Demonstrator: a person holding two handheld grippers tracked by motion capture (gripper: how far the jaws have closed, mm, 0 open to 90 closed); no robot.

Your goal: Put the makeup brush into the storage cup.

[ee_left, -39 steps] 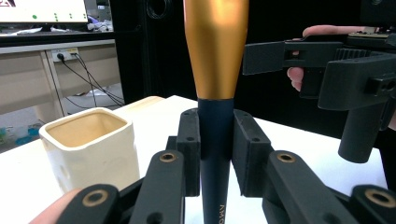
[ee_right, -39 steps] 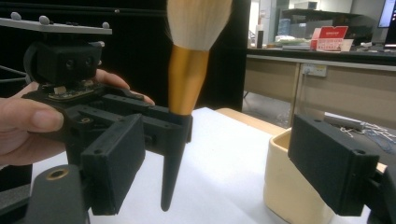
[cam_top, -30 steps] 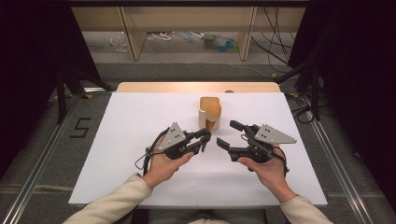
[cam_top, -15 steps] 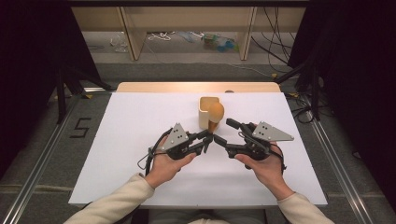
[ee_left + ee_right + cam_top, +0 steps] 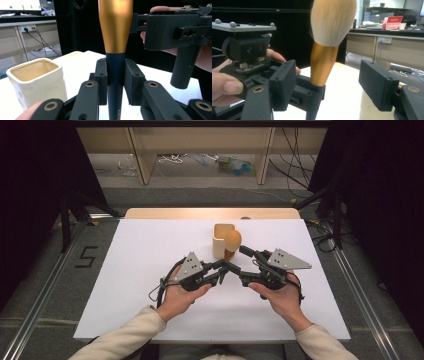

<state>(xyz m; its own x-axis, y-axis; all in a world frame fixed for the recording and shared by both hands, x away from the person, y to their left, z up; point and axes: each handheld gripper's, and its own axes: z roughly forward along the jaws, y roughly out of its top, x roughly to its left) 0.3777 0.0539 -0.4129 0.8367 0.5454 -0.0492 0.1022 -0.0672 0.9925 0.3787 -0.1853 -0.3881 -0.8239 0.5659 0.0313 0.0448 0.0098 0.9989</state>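
A white sheet [image 5: 150, 270] is covering the table, with a wooden edge [image 5: 210, 213] showing at the far side. Beyond it, a grey floor is carrying loose cables and shelf legs; dark curtains are hanging to both sides. A "5" [image 5: 86, 256] is marked on the floor at the left.

A brush [image 5: 231, 244] is standing upright near the middle of the sheet, long axis vertical, bristles up and dark handle down. In the left gripper view its gold ferrule [image 5: 115, 25] is rising above the dark handle [image 5: 115, 77]; in the right gripper view the pale bristle head [image 5: 333, 20] is sitting on top of the ferrule.

The left gripper [image 5: 222, 268] is pinching the brush handle: in its own view both pads are pressing against the handle from either side. The right gripper [image 5: 241, 265] is spread, its two pads [image 5: 377, 82] standing well apart, with the brush between them but touching neither that I can tell. Both grippers are meeting nose to nose at the brush, each held by a hand [image 5: 182, 295].

A cream square cup [image 5: 223, 240] is standing just behind the brush, mouth up; whether they are touching I cannot tell. In the right gripper view the left gripper is sitting directly behind the brush.
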